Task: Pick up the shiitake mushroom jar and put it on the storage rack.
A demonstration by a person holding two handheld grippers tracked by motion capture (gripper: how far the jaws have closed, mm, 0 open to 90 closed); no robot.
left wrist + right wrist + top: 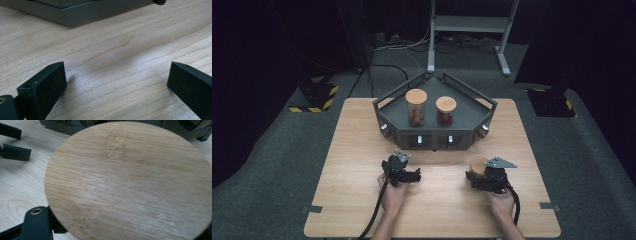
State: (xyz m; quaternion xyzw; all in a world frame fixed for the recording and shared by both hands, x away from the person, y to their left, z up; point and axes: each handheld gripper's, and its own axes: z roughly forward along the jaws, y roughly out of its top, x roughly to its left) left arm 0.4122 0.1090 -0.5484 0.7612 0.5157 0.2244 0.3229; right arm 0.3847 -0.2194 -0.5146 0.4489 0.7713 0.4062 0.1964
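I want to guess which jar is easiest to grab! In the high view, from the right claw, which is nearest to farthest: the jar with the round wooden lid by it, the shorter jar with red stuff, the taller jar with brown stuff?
1. Glass jar with round wooden lid, at the right claw.
2. Shorter red-filled jar, right side of the dark grey tray.
3. Taller brown-filled jar, left side of the tray.

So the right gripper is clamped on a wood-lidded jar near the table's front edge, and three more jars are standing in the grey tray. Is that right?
Not quite: the grey tray holds two jars, not three, as the high view shows. The rest stands: the right gripper is clamped on a wood-lidded jar near the table's front edge.
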